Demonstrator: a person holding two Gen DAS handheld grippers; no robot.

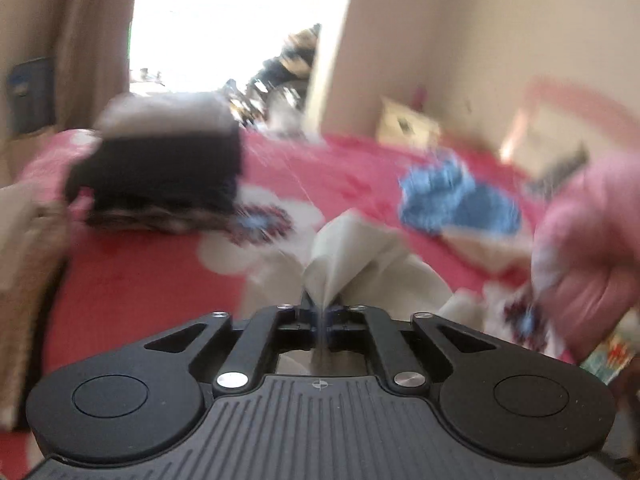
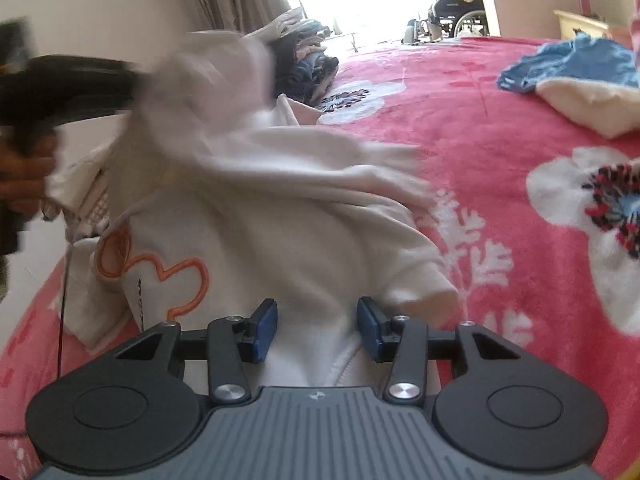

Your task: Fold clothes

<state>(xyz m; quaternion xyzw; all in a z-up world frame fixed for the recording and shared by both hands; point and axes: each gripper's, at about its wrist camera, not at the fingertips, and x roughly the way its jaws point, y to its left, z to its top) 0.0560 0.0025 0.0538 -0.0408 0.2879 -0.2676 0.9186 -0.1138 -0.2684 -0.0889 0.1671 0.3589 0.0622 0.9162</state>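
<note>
Left gripper (image 1: 318, 310) is clamped all the way down on a pinch of the cream top (image 2: 256, 216), fabric bunching up out of the tips. Right gripper (image 2: 316, 328) is abt half open, blue pads either side of a fold of the same top near its hem. Cloth sits between them, but tbh I can't see the pads actually pressing, so I'd call that not gripped yet.

The top itself is sprawled on the pink blanket (image 2: 500, 128), orange outline print facing up, one sleeve (image 2: 424, 284) flopped out to the right. Its far end is lifted and smeared w/ blur in the right wrist view, over by the left gripper.

Stuff that could go sideways imo:
- left side pulls while the right has no hold, so the whole top just drags across the blanket instead of stretching flat
- the left pinch looks tiny and close to the edge, so a hard tug could slip it out
- the right one could close on 2 layers, or catch the blanket too, and the fold comes out lumpy
- the dark stack (image 1: 160, 168) sits close on the left and could get knocked w/ a wide swing
- the blue cloth (image 2: 568, 60) is further off, prob safe
</note>
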